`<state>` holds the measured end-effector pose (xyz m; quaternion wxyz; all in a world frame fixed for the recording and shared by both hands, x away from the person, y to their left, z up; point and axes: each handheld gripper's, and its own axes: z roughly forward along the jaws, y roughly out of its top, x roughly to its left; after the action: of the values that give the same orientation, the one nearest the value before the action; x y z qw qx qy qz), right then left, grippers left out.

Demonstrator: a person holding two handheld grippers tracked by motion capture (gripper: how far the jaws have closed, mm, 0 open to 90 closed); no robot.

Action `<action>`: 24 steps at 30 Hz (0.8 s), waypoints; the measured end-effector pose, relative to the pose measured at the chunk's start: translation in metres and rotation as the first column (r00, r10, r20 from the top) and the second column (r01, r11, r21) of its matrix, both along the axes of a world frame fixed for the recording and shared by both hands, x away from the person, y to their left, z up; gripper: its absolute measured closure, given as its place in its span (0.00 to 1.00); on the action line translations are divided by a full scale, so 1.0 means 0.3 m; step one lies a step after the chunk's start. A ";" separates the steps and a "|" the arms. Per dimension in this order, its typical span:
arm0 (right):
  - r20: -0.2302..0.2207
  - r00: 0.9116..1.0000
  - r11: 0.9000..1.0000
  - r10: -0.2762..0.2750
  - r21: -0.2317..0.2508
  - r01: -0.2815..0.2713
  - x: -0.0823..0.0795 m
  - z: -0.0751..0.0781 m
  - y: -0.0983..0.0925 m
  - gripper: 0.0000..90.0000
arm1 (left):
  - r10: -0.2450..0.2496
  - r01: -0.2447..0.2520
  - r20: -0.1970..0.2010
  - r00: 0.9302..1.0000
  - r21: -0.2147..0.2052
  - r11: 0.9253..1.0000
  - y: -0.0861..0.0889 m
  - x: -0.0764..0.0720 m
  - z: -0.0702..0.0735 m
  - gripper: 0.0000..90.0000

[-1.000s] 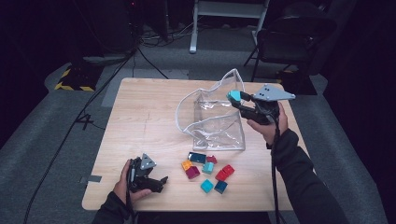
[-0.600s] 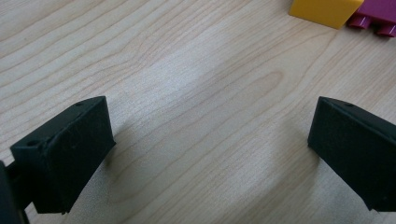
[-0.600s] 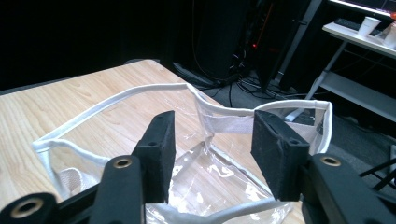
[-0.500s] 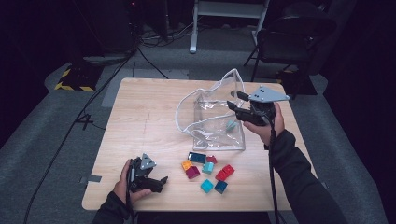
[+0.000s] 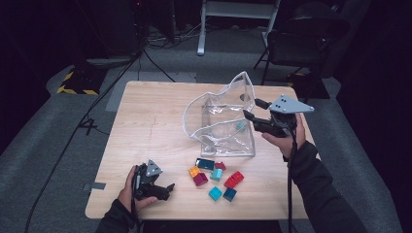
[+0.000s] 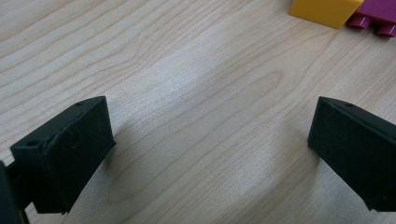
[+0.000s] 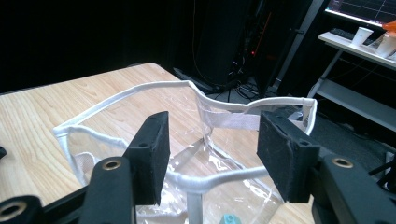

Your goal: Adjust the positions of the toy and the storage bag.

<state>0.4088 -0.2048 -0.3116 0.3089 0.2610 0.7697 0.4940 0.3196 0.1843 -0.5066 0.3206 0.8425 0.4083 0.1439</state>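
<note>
The right gripper (image 5: 251, 108) hangs over the rim of the clear bag (image 5: 223, 127), its jaws part-way apart with nothing between them; they have just been opening. A second ago they pinched a teal brick above the bag's mouth. That teal brick (image 5: 240, 126) now lies inside the bag, on its floor near the right wall, and shows at the bottom of the right gripper view (image 7: 227, 219). So one piece is delivered, and this hand is likely free to fetch another.

The other bricks (image 5: 214, 174) sit in a loose cluster on the worktop (image 5: 145, 121) just in front of the bag. Left of that cluster, the left gripper (image 5: 167, 189) rests low over the wood, jaws wide and empty, pointing toward the yellow brick (image 6: 324, 9).
</note>
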 end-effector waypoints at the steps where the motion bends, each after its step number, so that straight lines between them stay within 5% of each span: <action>1: 0.002 1.000 1.000 0.000 -0.001 0.000 -0.007 0.000 -0.005 0.49 | -0.003 0.003 0.003 1.000 0.003 1.000 0.001 0.001 0.000 0.00; 9: 0.035 0.999 1.000 0.013 -0.018 -0.013 -0.082 -0.015 -0.036 0.47 | 0.000 0.000 0.002 1.000 0.001 1.000 0.000 0.000 0.000 0.00; 24: -0.034 0.996 0.996 0.077 -0.040 -0.078 -0.170 -0.147 -0.091 0.44 | -0.002 0.002 0.001 1.000 0.001 1.000 0.000 0.001 0.000 0.00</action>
<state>0.3577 -0.2321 -0.3556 0.2824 0.2326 0.7941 0.4854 0.3198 0.1844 -0.5066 0.3205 0.8431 0.4071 0.1441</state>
